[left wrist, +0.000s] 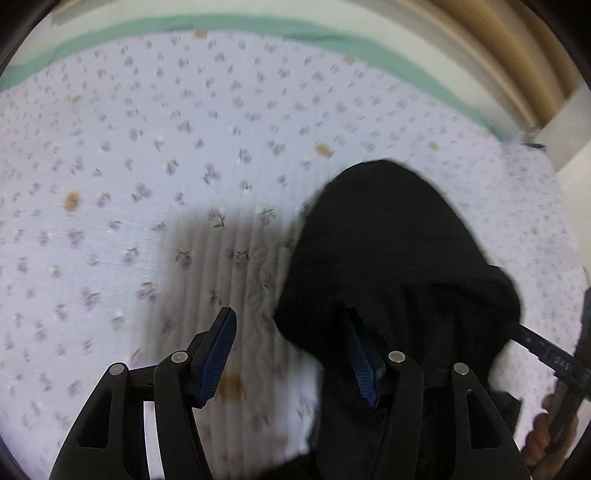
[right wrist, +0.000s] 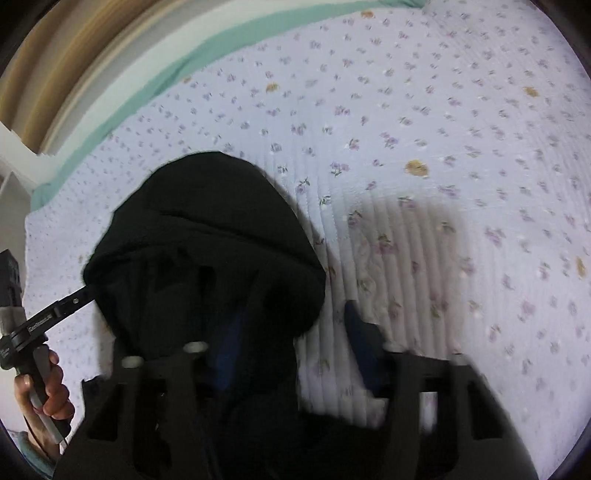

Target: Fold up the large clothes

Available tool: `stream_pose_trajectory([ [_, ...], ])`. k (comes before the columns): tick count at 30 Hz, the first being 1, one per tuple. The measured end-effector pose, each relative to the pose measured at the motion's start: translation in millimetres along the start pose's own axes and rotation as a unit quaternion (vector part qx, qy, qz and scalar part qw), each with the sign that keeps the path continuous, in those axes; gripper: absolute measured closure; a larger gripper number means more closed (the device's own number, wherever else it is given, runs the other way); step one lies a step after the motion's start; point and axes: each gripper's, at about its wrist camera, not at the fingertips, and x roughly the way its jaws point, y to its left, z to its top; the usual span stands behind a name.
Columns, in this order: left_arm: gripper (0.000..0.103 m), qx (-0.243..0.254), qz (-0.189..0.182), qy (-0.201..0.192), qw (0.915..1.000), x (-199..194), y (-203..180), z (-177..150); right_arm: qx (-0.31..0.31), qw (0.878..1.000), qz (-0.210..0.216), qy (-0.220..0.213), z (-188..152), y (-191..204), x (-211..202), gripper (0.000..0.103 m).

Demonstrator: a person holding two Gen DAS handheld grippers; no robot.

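Note:
A black garment [left wrist: 399,266] lies bunched on the floral bedspread [left wrist: 184,147]. My left gripper [left wrist: 291,354] is open; its blue left pad [left wrist: 216,362] is over the bedspread and its right pad [left wrist: 364,365] rests against the garment's edge. In the right wrist view the garment [right wrist: 207,243] drapes over the left finger of my right gripper [right wrist: 288,343], which stands open; its right finger [right wrist: 365,343] is over the bedspread [right wrist: 443,147]. The view is blurred. Each gripper shows at the edge of the other's view.
A green sheet edge [left wrist: 258,26] borders the bedspread at the far side, with a wooden bed frame [left wrist: 517,48] beyond. The person's hand [right wrist: 48,387] holds the left gripper's handle at the lower left of the right wrist view.

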Motion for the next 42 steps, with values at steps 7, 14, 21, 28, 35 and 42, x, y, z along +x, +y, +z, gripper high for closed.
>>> stream_pose_trajectory([
  [7, 0.085, -0.049, -0.107, -0.056, 0.9915, -40, 35, -7, -0.038, 0.995, -0.005, -0.088, -19, -9, -54, 0.098],
  [14, 0.081, -0.027, -0.07, 0.031, 0.9967, 28, 45, -21, -0.016, 1.0, -0.014, 0.002, -39, -28, 13, 0.098],
  [21, 0.058, 0.025, -0.057, -0.001, 0.9981, -27, 45, -28, -0.072, 0.997, -0.013, 0.005, -44, -24, -28, 0.073],
  [28, 0.049, 0.019, -0.128, -0.081, 0.9883, -93, 41, -8, -0.104, 0.993, 0.035, -0.051, -26, 9, -79, 0.053],
  [35, 0.049, 0.058, -0.115, -0.02, 0.9915, -22, -8, 6, -0.118, 0.993, 0.002, -0.012, -16, 27, -5, 0.052],
  [42, 0.049, 0.057, -0.084, 0.022, 0.9946, 25, -2, -9, -0.089, 0.995, 0.017, 0.03, -26, -1, 31, 0.057],
])
